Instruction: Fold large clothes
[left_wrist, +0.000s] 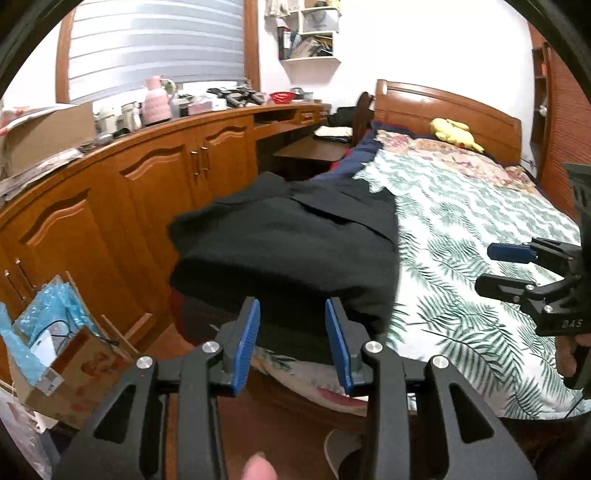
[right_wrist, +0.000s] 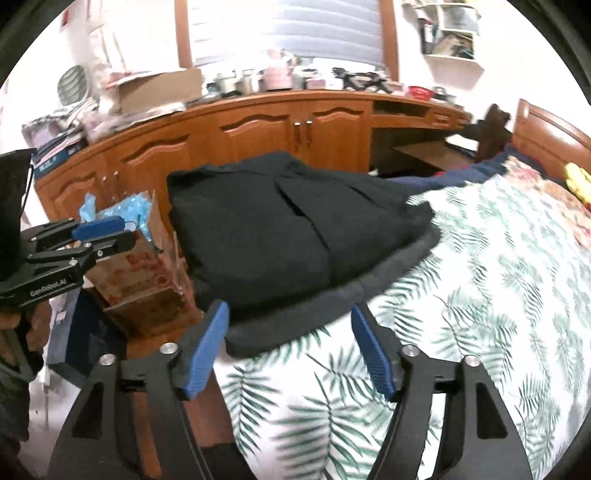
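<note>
Black fabric is lying folded in a thick bundle (left_wrist: 291, 240) along the left edge of the bed, and that is the large garment I am working on. It is resting on the leaf-printed bedspread (left_wrist: 461, 258), with its left side hanging slightly over the mattress edge toward the wooden cabinets (left_wrist: 155, 177). A flap is lying across its top, and a softer grey hem (right_wrist: 332, 306) is curving along its near side in the right wrist view.

My left gripper (left_wrist: 291, 317) is hovering just near of the bundle with its blue pads apart at a middling gap; nothing is sitting between them, and I am gripping no cloth. My right gripper (right_wrist: 290, 321) is standing wide, its pads framing the near hem of the garment without pressing on it. Both views are blurring a little at the edges.

From the left wrist camera I am seeing the right gripper at the far right, over the bedspread, well apart from the garment. From the right wrist camera the left one is showing at the left edge, above a cardboard box (right_wrist: 147, 273) holding blue wrapping on the floor.

Farther off, a yellow soft toy (left_wrist: 456, 134) is lying by the wooden headboard (left_wrist: 443, 103), and the cluttered countertop is running under the window blind (left_wrist: 155, 48).
</note>
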